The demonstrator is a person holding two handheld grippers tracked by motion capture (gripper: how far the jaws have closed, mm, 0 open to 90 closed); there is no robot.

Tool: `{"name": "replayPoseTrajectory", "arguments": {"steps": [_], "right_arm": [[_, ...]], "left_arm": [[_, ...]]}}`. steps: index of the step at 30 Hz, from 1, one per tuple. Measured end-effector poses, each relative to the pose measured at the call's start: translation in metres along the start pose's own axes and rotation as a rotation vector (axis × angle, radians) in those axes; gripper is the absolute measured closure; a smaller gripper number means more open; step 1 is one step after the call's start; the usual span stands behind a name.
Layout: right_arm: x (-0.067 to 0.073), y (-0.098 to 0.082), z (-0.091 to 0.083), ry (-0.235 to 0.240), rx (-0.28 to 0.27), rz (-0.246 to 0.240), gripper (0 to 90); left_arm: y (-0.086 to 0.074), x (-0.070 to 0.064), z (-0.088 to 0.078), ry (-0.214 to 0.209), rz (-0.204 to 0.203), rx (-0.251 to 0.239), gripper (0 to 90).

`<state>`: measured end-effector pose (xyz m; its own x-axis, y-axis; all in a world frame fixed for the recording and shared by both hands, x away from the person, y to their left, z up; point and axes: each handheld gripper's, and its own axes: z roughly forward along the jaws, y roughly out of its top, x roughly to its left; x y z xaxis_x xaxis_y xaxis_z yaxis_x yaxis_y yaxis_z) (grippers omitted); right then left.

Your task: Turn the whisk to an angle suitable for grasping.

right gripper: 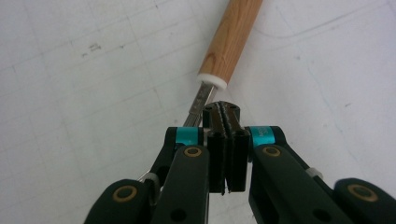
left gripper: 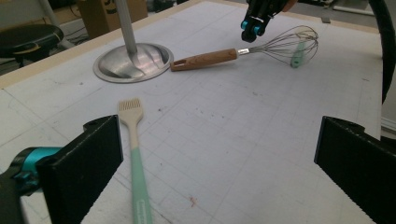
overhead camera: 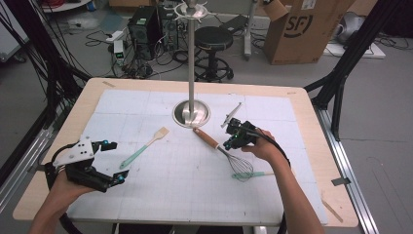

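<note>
The whisk [overhead camera: 225,152] lies flat on the surface [overhead camera: 160,195], wooden handle toward the stand base [overhead camera: 191,114], wires toward the person. Right gripper [overhead camera: 228,144] fingers pressed together, empty, above its neck; left gripper [overhead camera: 113,162] fingers wide apart, empty.

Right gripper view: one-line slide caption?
Right gripper, jaws shut with nothing between them, poised over the metal neck of a wooden-handled wire whisk lying on the white gridded mat.

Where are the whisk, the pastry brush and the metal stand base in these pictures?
whisk [left gripper: 205,59], left gripper view, on its wooden handle.
pastry brush [left gripper: 138,172], left gripper view, on its green handle.
metal stand base [overhead camera: 184,116], high view, on the dish's bare rim.
</note>
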<state>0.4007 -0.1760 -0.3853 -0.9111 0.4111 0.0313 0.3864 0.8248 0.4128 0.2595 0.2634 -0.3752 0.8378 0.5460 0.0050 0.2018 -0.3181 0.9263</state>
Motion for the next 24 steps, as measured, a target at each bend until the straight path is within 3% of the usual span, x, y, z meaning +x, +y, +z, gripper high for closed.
{"name": "replayPoseTrajectory", "arguments": {"steps": [7,24], "right_arm": [[0.001,-0.008,0.012,0.024,0.055,0.007,88.8],[0.013,-0.005,0.011,0.114,0.032,-0.028,88.8]], "left_arm": [[0.000,0.000,-0.001,0.000,-0.001,-0.004,1.7],[0.001,-0.002,0.001,-0.003,0.003,0.000,1.6]]}}
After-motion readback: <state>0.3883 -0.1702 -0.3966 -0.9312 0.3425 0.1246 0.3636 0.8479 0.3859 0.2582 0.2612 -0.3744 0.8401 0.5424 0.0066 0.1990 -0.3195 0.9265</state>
